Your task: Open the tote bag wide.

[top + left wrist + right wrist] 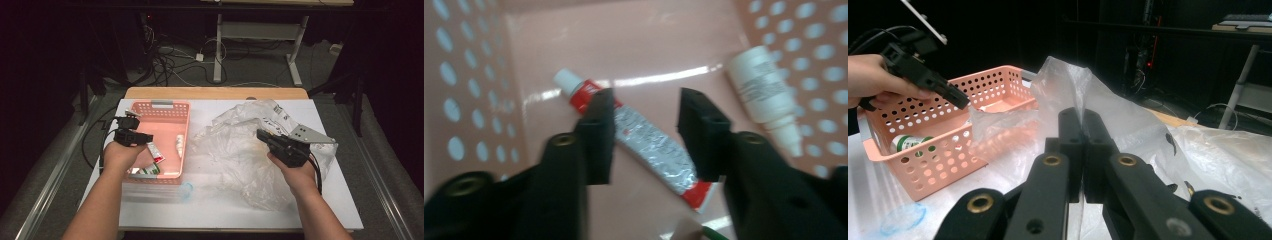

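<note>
Inside the pink basket, at nine o'clock on the table:
Basket (pixel 169 107): pink perforated plastic, standing on the white table (pixel 260 210).
Item in hand: red-and-silver tube (pixel 649 140), white cap, lying flat on the basket floor, slanted from cap at ten o'clock to crimped red end at five o'clock in the left gripper view.
Left gripper (pixel 644 132): poised over the tube, jaws partly apart, one either side of the tube's upper body; pads not seen pressing, so nothing held.
Right gripper (pixel 1082 150): at three o'clock on the table, jaws clamped on a fold of the clear plastic bag (pixel 1128 120), holding it raised.
Neighbours: white bottle (pixel 764 95) at two o'clock of the tube, apart from it; green-labelled tube (pixel 145 171) at the basket's near wall.
Handling, judged: light, soft-walled, dents under pressure; smooth foil likely slippery; flat against the floor, so little clearance beneath.
Where to hold, judged: across the silver middle, jaws square to its length; avoid the cap end and the thin crimp.
Risk, judged: a skewed pinch may spin the tube or squeeze contents toward the cap.
</note>
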Action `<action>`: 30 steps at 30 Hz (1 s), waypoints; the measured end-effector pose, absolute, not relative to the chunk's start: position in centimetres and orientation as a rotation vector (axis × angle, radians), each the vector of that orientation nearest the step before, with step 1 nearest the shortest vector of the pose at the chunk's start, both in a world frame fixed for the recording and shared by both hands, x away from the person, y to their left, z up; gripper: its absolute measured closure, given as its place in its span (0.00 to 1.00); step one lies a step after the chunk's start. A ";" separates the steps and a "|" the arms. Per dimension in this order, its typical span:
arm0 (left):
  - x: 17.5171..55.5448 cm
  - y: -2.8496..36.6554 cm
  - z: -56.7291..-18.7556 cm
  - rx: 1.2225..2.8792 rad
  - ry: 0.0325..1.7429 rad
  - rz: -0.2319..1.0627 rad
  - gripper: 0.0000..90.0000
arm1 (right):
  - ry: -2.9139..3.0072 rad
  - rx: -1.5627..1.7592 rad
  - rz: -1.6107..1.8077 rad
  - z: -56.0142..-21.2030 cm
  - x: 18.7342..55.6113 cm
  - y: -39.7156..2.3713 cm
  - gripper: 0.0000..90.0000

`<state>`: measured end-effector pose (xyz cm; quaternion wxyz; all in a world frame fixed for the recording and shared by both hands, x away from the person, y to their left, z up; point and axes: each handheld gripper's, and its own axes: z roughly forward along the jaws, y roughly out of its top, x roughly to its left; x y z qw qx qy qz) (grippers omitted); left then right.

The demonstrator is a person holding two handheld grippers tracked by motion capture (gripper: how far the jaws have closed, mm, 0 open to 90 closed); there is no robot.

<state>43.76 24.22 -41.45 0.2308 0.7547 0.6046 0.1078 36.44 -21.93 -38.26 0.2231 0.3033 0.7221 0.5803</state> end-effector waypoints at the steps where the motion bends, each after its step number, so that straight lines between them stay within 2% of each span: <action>1: 43.8 24.0 -41.6 2.101 1.678 0.332 0.91 | 1.992 0.843 1.605 -38.2 36.4 -21.9 1.00; 2: 43.9 23.8 -41.7 2.116 1.691 0.336 0.98 | 1.990 0.840 1.606 -38.2 36.4 -22.0 1.00; 16: 45.1 23.1 -43.8 2.234 1.852 0.301 0.98 | 1.984 0.841 1.599 -38.1 36.3 -22.1 1.00; 30: 46.2 22.7 -43.8 2.261 1.800 0.284 0.98 | 1.984 0.836 1.586 -38.2 36.3 -22.1 1.00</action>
